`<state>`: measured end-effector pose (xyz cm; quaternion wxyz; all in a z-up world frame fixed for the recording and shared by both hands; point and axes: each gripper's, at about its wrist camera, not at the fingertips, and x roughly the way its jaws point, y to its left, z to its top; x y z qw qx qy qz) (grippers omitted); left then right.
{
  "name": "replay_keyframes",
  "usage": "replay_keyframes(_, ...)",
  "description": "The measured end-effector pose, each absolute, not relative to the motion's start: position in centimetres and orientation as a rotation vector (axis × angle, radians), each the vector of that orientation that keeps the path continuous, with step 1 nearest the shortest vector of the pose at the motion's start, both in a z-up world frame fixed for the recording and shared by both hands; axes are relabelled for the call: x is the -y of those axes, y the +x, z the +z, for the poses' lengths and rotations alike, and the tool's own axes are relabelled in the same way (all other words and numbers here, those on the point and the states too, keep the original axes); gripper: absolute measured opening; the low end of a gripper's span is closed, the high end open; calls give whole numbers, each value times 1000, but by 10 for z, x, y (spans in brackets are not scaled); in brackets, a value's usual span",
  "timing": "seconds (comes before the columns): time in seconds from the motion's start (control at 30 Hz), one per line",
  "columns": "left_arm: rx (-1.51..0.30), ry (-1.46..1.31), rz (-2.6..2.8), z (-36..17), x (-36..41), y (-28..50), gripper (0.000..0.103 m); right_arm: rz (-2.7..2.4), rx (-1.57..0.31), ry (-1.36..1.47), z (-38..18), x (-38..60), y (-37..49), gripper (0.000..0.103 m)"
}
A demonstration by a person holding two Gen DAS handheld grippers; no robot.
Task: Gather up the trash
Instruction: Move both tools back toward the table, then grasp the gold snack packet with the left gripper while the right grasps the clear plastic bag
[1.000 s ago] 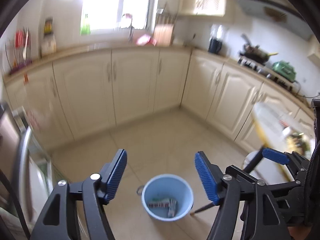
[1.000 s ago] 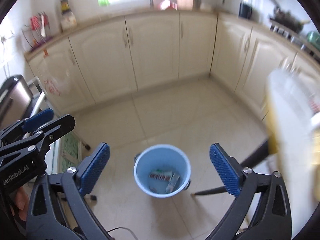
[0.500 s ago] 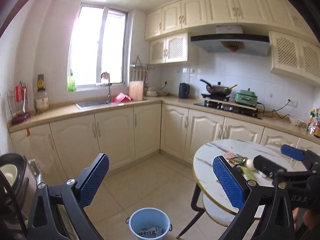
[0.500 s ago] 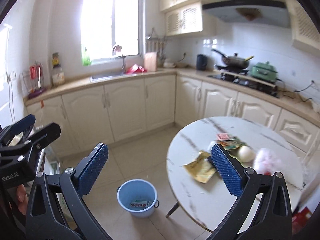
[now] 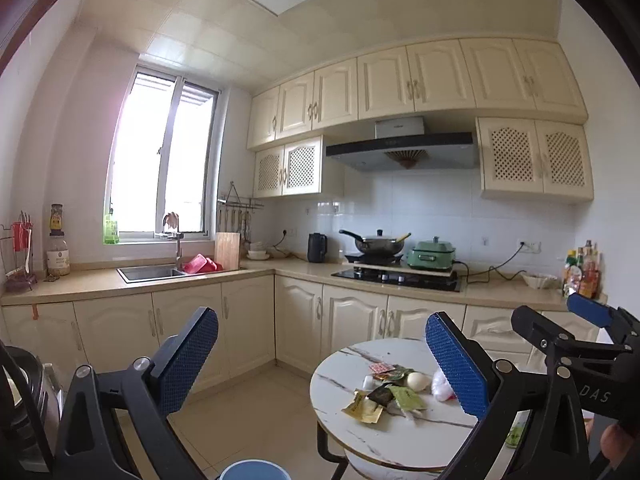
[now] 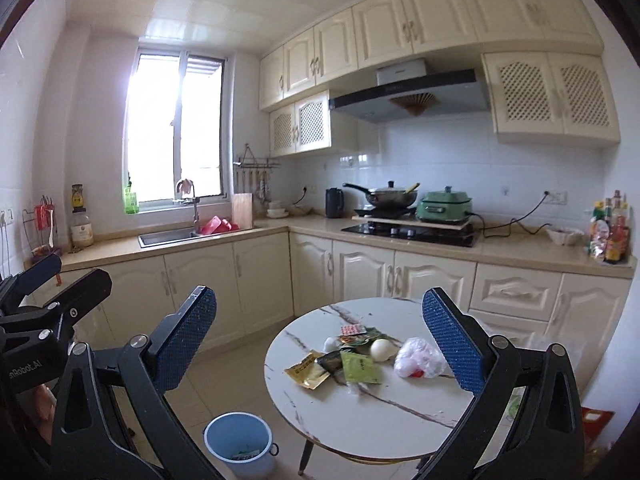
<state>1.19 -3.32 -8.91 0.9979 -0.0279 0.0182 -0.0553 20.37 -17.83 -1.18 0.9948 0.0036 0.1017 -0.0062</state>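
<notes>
My left gripper [image 5: 320,364] hangs with its blue pads spread as wide as they go and nothing between them, pointing level into the kitchen. My right gripper [image 6: 320,344] is spread apart too, also empty, tipped slightly down toward the round marble table [image 6: 320,404].

Between the right pads lies the trash, all clustered near the middle of the tabletop: a yellow packet [image 6: 306,374] nearest the left rim, a dark wrapper [image 6: 330,361] touching it, a green sachet [image 6: 360,367] just beside that, a small red-and-white packet [image 6: 352,330] farther back, a pale round thing [image 6: 380,349] that may be an egg or an onion — I cannot tell which — and a crumpled clear plastic bag [image 6: 420,358] at the right, close to my right pad. The near and left parts of the tabletop are bare marble, and none of the litter reaches the rim.

The blue bucket [image 6: 240,442] stands on the floor just left of the table's near edge, with some wrappers already in the bottom. From the left wrist camera only its rim [image 5: 254,470] shows, at the bottom of the frame.

Open tiled floor [image 6: 236,364] runs from the bucket back to the cream cabinets [image 6: 200,276] — room enough to swing between table and bucket. The counter [image 6: 520,246] with the hob [image 6: 412,230] runs behind the table.
</notes>
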Motion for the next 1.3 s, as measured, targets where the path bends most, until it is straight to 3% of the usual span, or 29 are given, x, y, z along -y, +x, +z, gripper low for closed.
replay_keyframes(0.37,8,-28,-157,-122,38,-4,102,-77,-144,30,4,210,180,103)
replay_keyframes(0.67,-68,-48,-184,-116,44,56,102,-140,-213,66,-21,240,204,103)
replay_keyframes(0.9,-224,-59,-224,-108,53,148,102,-197,-345,99,-67,273,247,103)
replay_keyframes(1.3,-556,-63,-279,-140,90,351,102,-231,-610,153,-167,326,339,103)
